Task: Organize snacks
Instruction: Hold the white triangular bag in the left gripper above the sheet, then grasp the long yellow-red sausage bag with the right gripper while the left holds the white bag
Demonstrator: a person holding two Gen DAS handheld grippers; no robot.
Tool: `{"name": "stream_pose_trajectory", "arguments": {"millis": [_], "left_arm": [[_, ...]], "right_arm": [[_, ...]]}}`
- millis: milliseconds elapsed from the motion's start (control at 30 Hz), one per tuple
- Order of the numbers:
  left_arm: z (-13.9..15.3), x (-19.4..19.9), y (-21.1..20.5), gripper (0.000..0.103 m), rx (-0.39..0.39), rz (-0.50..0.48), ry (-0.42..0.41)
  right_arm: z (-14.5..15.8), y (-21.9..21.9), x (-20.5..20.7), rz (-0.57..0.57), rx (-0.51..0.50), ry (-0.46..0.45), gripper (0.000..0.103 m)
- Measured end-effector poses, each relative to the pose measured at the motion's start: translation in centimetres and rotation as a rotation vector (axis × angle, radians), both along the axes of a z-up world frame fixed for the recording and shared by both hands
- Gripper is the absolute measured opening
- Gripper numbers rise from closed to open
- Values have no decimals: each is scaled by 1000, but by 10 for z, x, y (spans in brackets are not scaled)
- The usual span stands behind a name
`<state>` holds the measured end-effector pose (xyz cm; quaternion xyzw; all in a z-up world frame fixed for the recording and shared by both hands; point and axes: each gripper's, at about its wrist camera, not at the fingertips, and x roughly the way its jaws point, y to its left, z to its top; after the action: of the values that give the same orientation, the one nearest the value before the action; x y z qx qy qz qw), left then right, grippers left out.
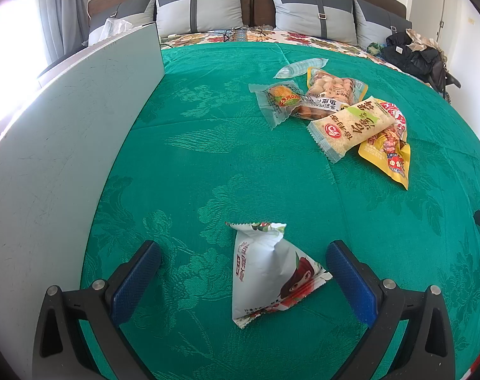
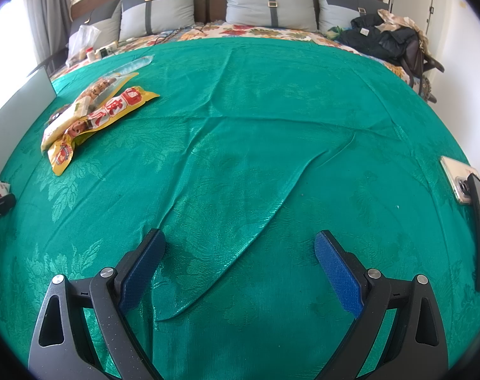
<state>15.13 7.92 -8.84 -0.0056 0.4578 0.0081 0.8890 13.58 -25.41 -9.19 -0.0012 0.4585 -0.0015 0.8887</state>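
White pyramid snack packet (image 1: 268, 272) lies between spread left gripper (image 1: 243, 272) fingers.

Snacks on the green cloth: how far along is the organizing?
Nothing looks sorted yet. The left gripper is open around the white triangular snack packet, not gripping. The right gripper hovers open, empty. The snack pile remains loose on the green cloth.

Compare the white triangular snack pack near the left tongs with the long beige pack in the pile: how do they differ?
The white triangular pack is puffed into a pyramid; the beige pack is a long, flat rectangle. The white triangular pack lies alone on the green cloth, between the open left tongs; the beige pack rests across other snacks in the pile. Both are sealed, with crimped ends.
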Motion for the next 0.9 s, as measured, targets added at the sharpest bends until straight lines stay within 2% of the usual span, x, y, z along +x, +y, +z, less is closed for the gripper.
{"name": "stream_pose_trajectory", "arguments": {"millis": [67, 233, 300, 400, 433, 467, 533, 567, 667, 700, 733, 800, 833, 900], "left_arm": [[0, 0, 0, 103, 0, 0, 0], [1, 0, 0, 103, 0, 0, 0], [0, 0, 0, 103, 0, 0, 0], [0, 0, 0, 103, 0, 0, 0], [0, 0, 0, 103, 0, 0, 0], [0, 0, 0, 103, 0, 0, 0], [1, 0, 1, 103, -1, 0, -1], [1, 0, 1, 103, -1, 0, 0], [0, 0, 0, 103, -2, 0, -1], [0, 1, 0, 103, -2, 0, -1], [-1, 1, 0, 103, -2, 0, 0], [-1, 1, 0, 103, -2, 0, -1], [-1, 0, 0, 103, -2, 0, -1], [-1, 0, 0, 103, -2, 0, 0]], "right_arm": [[3, 5, 6, -29, 36, 34, 96], [25, 38, 42, -16, 318, 38, 94], [27, 50, 71, -74, 449, 66, 93], [22, 72, 118, -165, 508, 119, 92], [20, 80, 131, -177, 504, 129, 87], [17, 90, 144, -178, 489, 148, 76], [5, 110, 162, -172, 455, 228, 64], [9, 117, 165, -180, 396, 194, 64], [6, 140, 171, -111, 240, 210, 65], [5, 145, 169, -64, 179, 206, 63], [5, 149, 166, -9, 129, 199, 55], [7, 144, 157, 73, 102, 187, 49], [9, 138, 151, 94, 99, 190, 42], [12, 124, 138, 130, 83, 201, 38]]}}
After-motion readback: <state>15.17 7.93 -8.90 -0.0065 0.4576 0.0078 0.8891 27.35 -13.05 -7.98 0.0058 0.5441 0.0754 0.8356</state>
